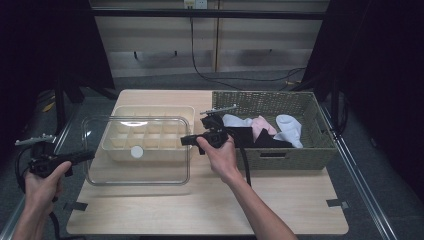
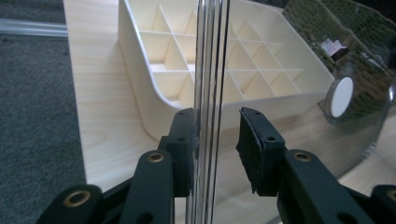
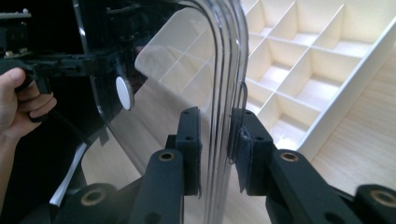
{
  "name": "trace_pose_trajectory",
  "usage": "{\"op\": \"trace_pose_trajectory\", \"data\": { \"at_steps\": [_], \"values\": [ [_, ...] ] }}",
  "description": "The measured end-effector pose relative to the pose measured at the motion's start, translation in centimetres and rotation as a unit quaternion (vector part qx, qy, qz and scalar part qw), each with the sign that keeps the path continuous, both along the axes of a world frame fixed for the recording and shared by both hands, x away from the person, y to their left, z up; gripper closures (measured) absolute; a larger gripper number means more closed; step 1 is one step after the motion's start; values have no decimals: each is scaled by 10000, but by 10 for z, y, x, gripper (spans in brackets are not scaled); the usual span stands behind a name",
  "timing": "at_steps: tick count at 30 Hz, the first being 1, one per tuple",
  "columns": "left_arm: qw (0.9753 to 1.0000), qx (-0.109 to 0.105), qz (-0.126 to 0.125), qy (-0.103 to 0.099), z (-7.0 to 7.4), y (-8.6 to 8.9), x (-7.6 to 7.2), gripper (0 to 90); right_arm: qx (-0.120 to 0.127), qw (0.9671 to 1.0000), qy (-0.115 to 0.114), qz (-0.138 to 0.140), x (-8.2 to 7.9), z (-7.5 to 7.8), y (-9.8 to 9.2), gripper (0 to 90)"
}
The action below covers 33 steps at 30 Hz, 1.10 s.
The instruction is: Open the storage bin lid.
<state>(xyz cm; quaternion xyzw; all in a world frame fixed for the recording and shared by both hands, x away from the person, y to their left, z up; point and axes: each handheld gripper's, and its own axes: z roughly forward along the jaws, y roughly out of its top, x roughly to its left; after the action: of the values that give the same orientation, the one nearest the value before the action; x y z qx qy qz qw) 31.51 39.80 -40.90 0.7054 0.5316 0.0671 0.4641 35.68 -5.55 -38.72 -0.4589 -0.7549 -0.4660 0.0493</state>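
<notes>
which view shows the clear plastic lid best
The high view: the whole clear plastic lid shows, over the cream divided tray, with a gripper at each side. The two gripper views show its rim edge-on between the jaws.

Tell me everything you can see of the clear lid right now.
The clear lid looks like glossy transparent plastic, rectangular with rounded corners and a raised rim, and has a white round knob. It lies roughly level over the cream divider tray, offset toward the person. The left gripper and right gripper straddle opposite edges.
</notes>
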Motion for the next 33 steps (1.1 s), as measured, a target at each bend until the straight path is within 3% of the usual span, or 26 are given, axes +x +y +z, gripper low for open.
{"op": "trace_pose_trajectory", "data": {
  "at_steps": [9,16,22,33],
  "values": [
    [9999,67,-103,-16,-6,1,-15,662,-145,9998,79,149,-14,-10,1,733],
    [9998,25,-197,-61,-4,-3,-23,670,36,9997,195,113,-22,-15,-7,734],
    [9996,69,-265,94,-11,-5,-31,670,88,9993,329,133,-33,-22,-12,739],
    [9989,80,-323,337,-28,-3,-47,671,-36,9988,446,184,-46,-39,-9,733]
  ]
}}
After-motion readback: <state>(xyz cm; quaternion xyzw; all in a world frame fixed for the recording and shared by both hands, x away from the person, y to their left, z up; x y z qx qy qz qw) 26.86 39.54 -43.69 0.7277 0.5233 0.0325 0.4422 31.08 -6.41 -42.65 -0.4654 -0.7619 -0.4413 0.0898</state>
